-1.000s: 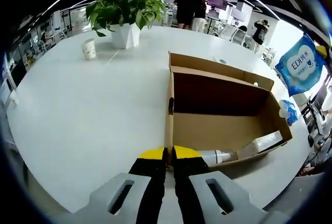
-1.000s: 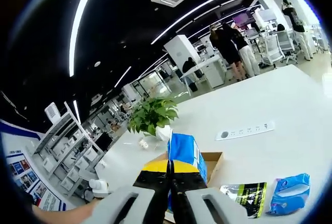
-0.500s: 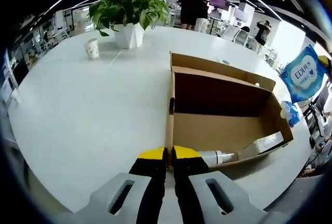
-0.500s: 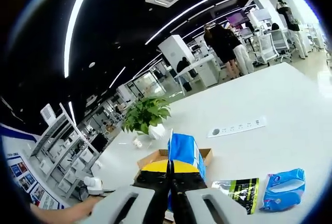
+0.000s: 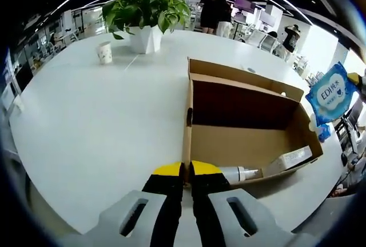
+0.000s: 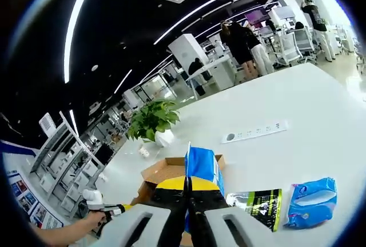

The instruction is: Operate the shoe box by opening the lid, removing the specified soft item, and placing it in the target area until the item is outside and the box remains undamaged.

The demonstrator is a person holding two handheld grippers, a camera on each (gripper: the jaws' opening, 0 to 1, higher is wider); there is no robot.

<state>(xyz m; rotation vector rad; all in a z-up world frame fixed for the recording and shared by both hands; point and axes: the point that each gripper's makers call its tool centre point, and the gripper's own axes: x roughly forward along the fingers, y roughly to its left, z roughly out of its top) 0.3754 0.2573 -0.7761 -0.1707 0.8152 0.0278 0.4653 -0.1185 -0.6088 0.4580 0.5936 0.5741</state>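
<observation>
On box (image 5: 246,144) rim, left claw (image 5: 187,170) clamped, white table (image 5: 97,121) around

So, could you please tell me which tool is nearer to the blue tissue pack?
Right. The right tool is clamped on the blue tissue pack, holding it up; the left tool pinches the cardboard box wall.

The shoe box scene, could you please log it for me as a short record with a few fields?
box: cardboard shoe box open on the white table
left gripper: shut on the box's near wall
right gripper: shut on the blue soft pack, held up above the table
still in box: white tube, bottle
on table: blue pouch, black-green packet
</observation>
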